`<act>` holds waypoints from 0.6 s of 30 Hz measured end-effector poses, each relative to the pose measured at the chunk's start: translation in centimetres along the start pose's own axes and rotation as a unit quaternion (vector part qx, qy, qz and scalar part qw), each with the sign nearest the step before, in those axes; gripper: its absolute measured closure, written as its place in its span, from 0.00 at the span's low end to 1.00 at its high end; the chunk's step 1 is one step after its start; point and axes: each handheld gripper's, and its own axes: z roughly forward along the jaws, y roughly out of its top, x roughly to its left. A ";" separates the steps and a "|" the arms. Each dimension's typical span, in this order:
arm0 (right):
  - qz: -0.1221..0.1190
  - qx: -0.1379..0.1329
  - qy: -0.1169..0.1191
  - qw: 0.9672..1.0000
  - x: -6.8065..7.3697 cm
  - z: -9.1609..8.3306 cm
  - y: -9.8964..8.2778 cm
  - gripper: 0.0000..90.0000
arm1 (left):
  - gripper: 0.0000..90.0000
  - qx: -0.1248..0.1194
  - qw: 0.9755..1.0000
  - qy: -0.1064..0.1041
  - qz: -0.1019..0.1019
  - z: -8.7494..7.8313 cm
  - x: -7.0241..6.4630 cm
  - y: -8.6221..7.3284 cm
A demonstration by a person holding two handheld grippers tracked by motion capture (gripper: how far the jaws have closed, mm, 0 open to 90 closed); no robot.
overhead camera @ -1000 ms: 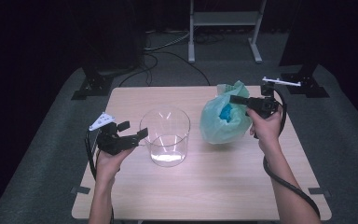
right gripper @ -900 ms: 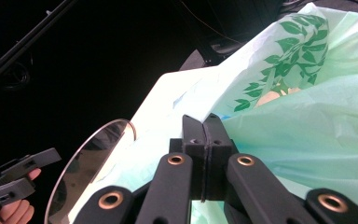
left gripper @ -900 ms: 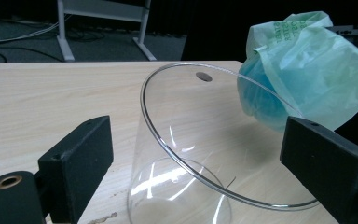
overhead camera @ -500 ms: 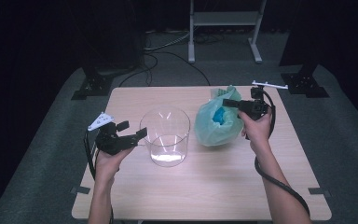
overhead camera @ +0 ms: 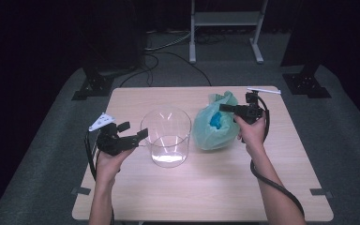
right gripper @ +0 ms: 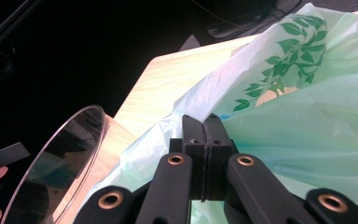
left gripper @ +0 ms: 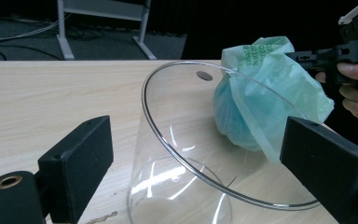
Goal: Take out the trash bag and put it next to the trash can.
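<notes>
A clear, empty cylinder container [overhead camera: 166,137] stands upright mid-table. Just left of it my left gripper [overhead camera: 133,130] is held open; in the left gripper view its jaws [left gripper: 198,140] frame the container's rim [left gripper: 168,149]. Right of the container sits a pale green plastic bag [overhead camera: 214,126] with something blue inside. My right gripper [overhead camera: 222,108] is at the bag's top and points left, its jaws shut on the bag's film. In the right gripper view the closed tips [right gripper: 204,122] press into the leaf-printed bag [right gripper: 307,116], with the container's rim [right gripper: 74,140] at lower left.
The wooden table [overhead camera: 206,187] has bare room along its front and right. Behind it on the dark floor stand a white frame [overhead camera: 225,18], black stand feet [overhead camera: 93,86] [overhead camera: 307,84] and loose cables [overhead camera: 168,51].
My right gripper has moved left and down with the green bag, bringing it closer to the container. The left gripper has stayed where it was.
</notes>
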 end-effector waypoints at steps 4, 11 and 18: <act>-0.001 0.003 -0.002 1.000 -0.2 0.4 -0.3 1.00 | 0.09 0.000 1.000 -0.001 0.003 0.0 -0.1 0.0; -0.002 0.012 -0.003 1.000 -0.5 1.3 -1.2 1.00 | 0.09 0.001 1.000 -0.002 0.002 0.0 -0.1 0.0; 0.001 0.019 -0.003 1.000 -0.9 1.9 -1.7 1.00 | 0.09 0.003 1.000 -0.001 0.002 0.0 -0.2 0.0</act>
